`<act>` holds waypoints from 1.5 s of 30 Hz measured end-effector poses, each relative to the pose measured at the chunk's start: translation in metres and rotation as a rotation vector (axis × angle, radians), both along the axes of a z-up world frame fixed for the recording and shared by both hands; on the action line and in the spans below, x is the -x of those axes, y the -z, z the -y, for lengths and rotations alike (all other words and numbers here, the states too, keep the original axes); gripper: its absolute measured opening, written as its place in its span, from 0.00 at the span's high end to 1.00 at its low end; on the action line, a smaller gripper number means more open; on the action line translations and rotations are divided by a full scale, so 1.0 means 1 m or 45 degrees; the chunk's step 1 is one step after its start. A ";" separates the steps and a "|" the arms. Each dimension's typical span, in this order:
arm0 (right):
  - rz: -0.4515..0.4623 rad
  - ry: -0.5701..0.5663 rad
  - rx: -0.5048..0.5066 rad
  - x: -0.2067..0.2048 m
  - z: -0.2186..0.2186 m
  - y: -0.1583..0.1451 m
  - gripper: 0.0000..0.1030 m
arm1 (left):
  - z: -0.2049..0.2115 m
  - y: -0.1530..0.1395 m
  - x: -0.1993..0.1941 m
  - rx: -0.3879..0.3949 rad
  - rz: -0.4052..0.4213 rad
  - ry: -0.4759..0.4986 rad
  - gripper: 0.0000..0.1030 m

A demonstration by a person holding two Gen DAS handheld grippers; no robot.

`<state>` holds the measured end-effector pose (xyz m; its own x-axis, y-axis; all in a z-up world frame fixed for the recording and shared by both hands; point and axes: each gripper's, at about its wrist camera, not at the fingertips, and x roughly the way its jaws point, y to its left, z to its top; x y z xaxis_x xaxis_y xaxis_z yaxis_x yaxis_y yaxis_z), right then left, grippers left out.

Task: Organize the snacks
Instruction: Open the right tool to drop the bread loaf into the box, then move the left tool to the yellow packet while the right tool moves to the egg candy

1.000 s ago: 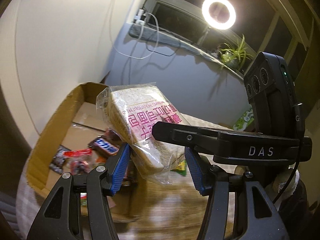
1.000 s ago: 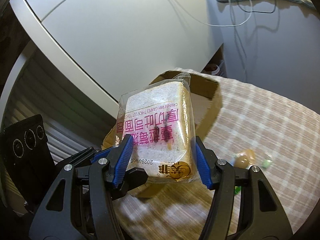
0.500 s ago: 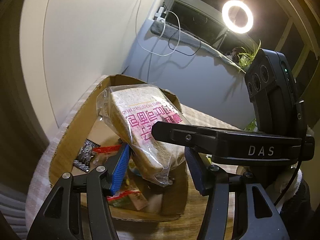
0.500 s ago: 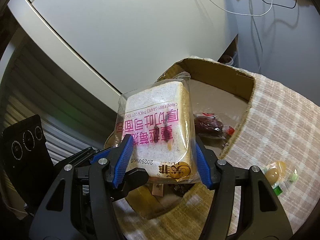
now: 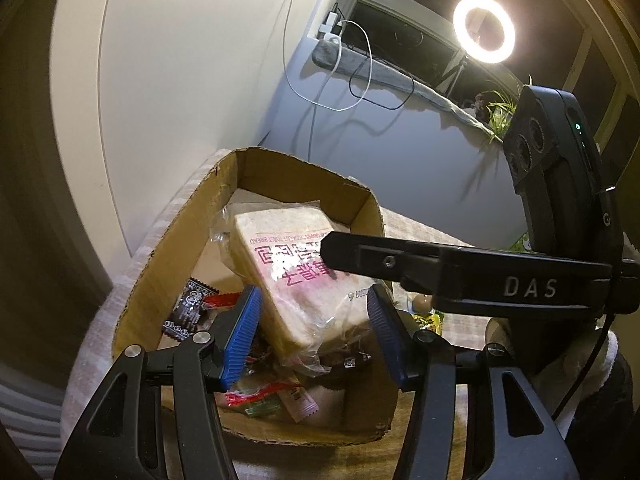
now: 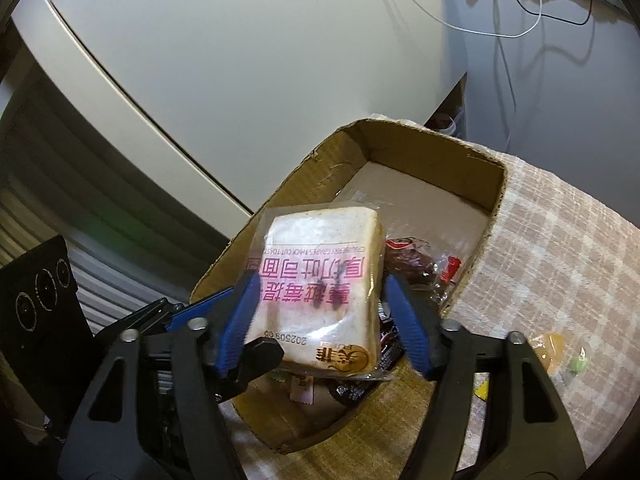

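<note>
A clear-wrapped bread package (image 5: 296,280) (image 6: 320,276) with pink print hangs tilted just inside an open cardboard box (image 5: 176,240) (image 6: 440,140). My left gripper (image 5: 312,308) is shut on it across its thickness, its jaws closing slightly, and its fingers (image 6: 200,312) reach the package's lower left corner. My right gripper (image 6: 320,300) straddles the package. Its jaws are opening, and a small gap shows beside each blue pad. One right finger (image 5: 400,256) crosses above the bread. Wrapped snacks (image 5: 256,394) (image 6: 416,260) lie on the box floor beneath it.
The box stands on a checked tablecloth (image 6: 560,260) near the table's edge, next to a white cabinet. Loose sweets (image 6: 548,348) lie on the cloth right of the box. A black packet (image 5: 188,308) sits in the box. A ring light (image 5: 484,24) and cables are behind.
Both grippers carried the bread over the box and came to rest. The right jaws have widened off the package. The bread has sunk and tipped lower into the box.
</note>
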<state>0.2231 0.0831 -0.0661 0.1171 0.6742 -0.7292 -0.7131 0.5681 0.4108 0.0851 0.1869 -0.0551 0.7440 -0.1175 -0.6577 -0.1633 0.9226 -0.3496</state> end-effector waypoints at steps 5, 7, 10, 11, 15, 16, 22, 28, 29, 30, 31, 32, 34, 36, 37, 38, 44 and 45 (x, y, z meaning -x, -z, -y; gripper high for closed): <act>0.028 0.016 0.003 0.002 0.007 -0.004 0.25 | -0.003 -0.003 0.005 -0.034 0.015 -0.026 0.48; 0.052 0.028 0.012 0.002 0.009 -0.007 0.25 | -0.005 -0.004 0.007 -0.044 0.018 -0.040 0.48; 0.075 0.046 0.014 0.003 0.013 -0.011 0.24 | -0.006 -0.008 0.010 -0.063 0.031 -0.047 0.48; 0.082 0.055 0.011 0.004 0.016 -0.013 0.24 | -0.005 -0.009 0.011 -0.069 0.034 -0.047 0.48; 0.117 0.097 -0.004 0.006 0.028 -0.019 0.24 | 0.000 -0.015 0.016 -0.095 0.053 -0.050 0.48; 0.132 0.111 -0.012 0.006 0.032 -0.021 0.25 | 0.002 -0.017 0.017 -0.102 0.057 -0.048 0.48; 0.189 0.144 -0.035 0.009 0.050 -0.030 0.25 | 0.018 -0.023 0.020 -0.137 0.082 -0.024 0.48; 0.281 0.198 -0.066 0.013 0.075 -0.040 0.25 | 0.036 -0.026 0.020 -0.165 0.100 0.016 0.48; 0.283 0.208 -0.077 0.013 0.082 -0.041 0.24 | 0.040 -0.025 0.019 -0.174 0.108 0.024 0.45; 0.286 0.214 -0.082 0.012 0.085 -0.041 0.24 | 0.043 -0.025 0.018 -0.178 0.115 0.027 0.45; 0.294 0.220 -0.086 0.012 0.091 -0.041 0.24 | 0.046 -0.025 0.018 -0.183 0.122 0.031 0.45; 0.304 0.224 -0.084 0.011 0.096 -0.041 0.24 | 0.048 -0.024 0.017 -0.182 0.124 0.037 0.45; 0.325 0.224 -0.077 0.010 0.108 -0.040 0.24 | 0.055 -0.022 0.015 -0.171 0.122 0.058 0.45; 0.359 0.240 -0.048 0.009 0.120 -0.039 0.19 | 0.063 -0.019 0.013 -0.180 0.111 0.083 0.45; 0.369 0.248 -0.034 0.008 0.127 -0.038 0.16 | 0.067 -0.017 0.011 -0.184 0.105 0.096 0.45; 0.376 0.256 -0.017 0.006 0.135 -0.036 0.14 | 0.072 -0.015 0.009 -0.181 0.098 0.112 0.45; 0.353 0.284 0.074 -0.006 0.175 -0.018 0.14 | 0.100 -0.002 -0.003 -0.162 0.053 0.190 0.45; 0.351 0.284 0.083 -0.008 0.180 -0.015 0.14 | 0.103 0.000 -0.005 -0.158 0.045 0.201 0.45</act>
<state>0.2312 -0.0965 -0.0508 0.4547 0.5629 -0.6902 -0.6474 0.7411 0.1779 0.0896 0.0837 -0.0554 0.7458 -0.1541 -0.6481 -0.0030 0.9721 -0.2345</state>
